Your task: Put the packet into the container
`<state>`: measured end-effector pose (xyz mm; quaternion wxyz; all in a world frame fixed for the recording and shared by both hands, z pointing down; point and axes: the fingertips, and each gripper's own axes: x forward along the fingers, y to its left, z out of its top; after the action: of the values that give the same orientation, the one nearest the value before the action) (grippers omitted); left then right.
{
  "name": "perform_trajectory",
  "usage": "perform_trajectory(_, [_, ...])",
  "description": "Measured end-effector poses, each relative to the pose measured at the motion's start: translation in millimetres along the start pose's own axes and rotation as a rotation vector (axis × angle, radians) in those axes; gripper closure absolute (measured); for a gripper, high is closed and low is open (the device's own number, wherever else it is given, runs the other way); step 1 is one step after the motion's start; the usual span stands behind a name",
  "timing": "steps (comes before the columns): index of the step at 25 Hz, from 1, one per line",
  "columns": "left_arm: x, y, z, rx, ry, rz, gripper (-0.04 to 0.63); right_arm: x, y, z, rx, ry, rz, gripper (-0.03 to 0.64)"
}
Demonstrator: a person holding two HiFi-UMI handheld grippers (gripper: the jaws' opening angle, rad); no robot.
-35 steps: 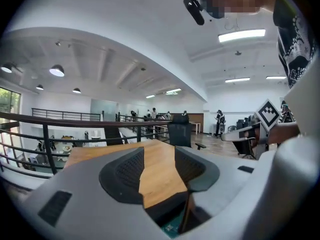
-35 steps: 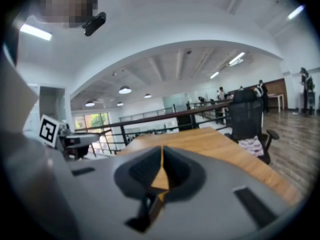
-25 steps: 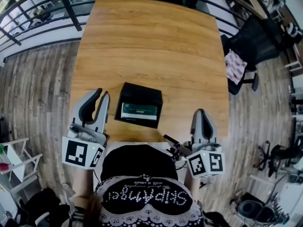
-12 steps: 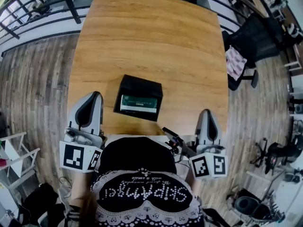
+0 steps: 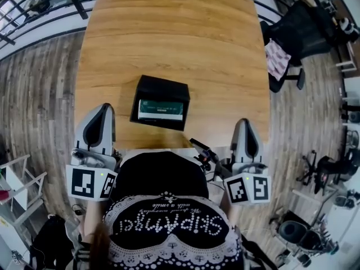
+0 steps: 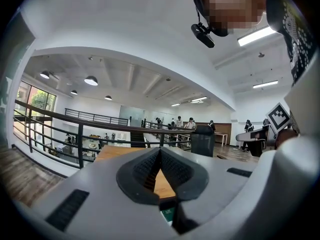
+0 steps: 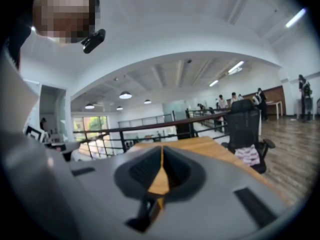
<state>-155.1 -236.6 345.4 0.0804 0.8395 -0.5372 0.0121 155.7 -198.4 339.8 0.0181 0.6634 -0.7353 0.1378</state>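
Your left gripper has just drawn its jaws together. A second ago they stood apart; now they meet at the tips with nothing between them. It has also pulled back a little from the container, over the desk's near left corner. Your right gripper hovers over the near right corner as before, jaws closed on nothing.

The black container sits where it did, close to the near edge of the desk and left of the middle. It is between your two grippers and touches neither. The green and white packet lies flat inside it, with its long axis running along the near edge.

Your shirt hides the middle of that edge. The packet's print is too small to read, and your left gripper view shows only a green sliver of it under the jaws.
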Motion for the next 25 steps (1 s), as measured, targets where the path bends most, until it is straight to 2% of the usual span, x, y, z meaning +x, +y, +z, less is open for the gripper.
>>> perform_trajectory(25, [7.0, -3.4, 3.5, -0.004, 0.005, -0.019, 0.563, 7.6, 9.1, -6.8, -0.037, 0.039, 0.023, 0.583])
